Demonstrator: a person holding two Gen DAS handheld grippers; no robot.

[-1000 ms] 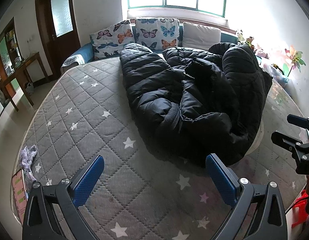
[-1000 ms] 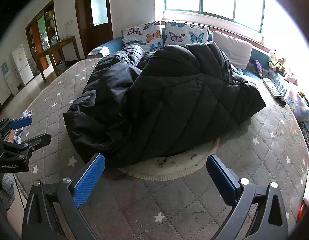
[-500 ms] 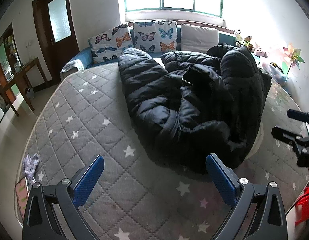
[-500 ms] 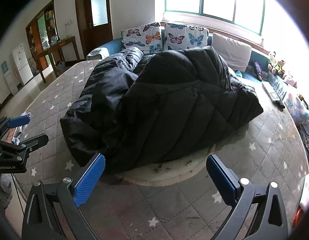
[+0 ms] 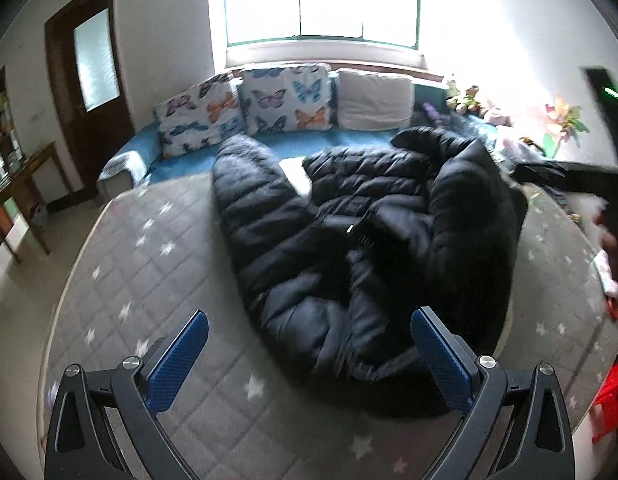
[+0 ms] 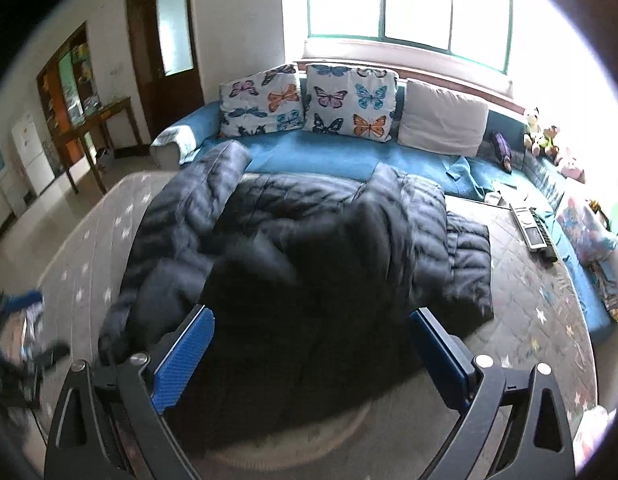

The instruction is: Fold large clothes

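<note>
A: What is lying on the mattress?
B: A black puffer jacket is sprawling crumpled across its middle, reaching toward the far blue sofa with butterfly cushions.
A: And the grippers?
B: The left gripper is hovering above the jacket's near end, jaws released, holding nothing. The right gripper is hanging over it too, jaws spread and empty.

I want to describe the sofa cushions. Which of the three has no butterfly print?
The plain cream cushion, at the right end of the row. The two butterfly cushions to its left carry coloured butterflies on white.
</note>
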